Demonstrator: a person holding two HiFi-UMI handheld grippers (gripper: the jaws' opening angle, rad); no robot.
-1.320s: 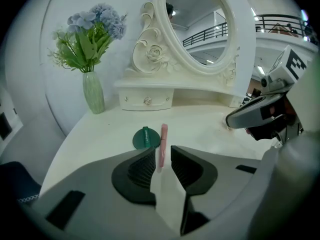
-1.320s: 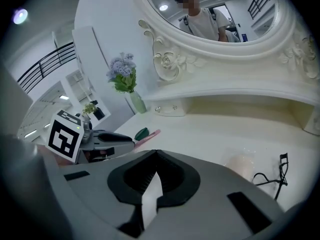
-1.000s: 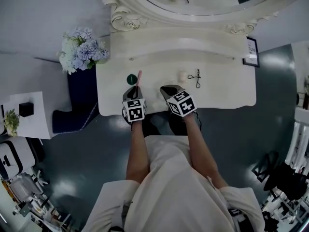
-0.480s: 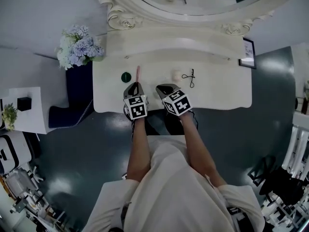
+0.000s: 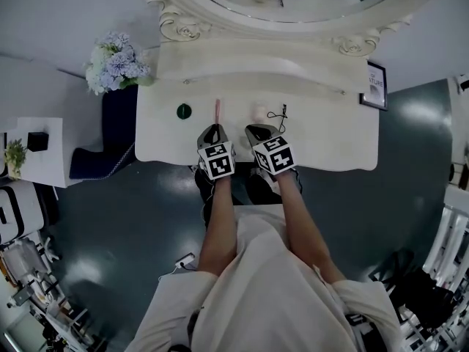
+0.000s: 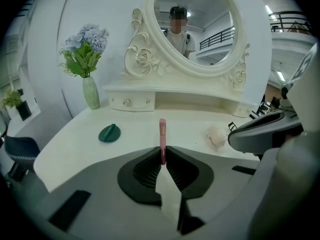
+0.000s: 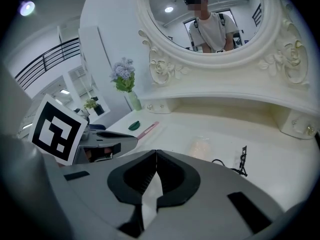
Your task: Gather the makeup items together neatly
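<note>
Pointing away from the person, pink stick (image 5: pixel 217 108), pinched by left hand-held gripper (image 5: pixel 213 129), has shifted away from green disc (image 5: pixel 184 111); right hand-held gripper (image 5: pixel 258 130) closed, empty.

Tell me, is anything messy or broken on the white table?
Nothing looks spilled or broken. The makeup is only spread out along the table: the green disc sits apart from the pale sponge and the black eyelash curler. The left tongs pinch the pink stick by its near end.
</note>
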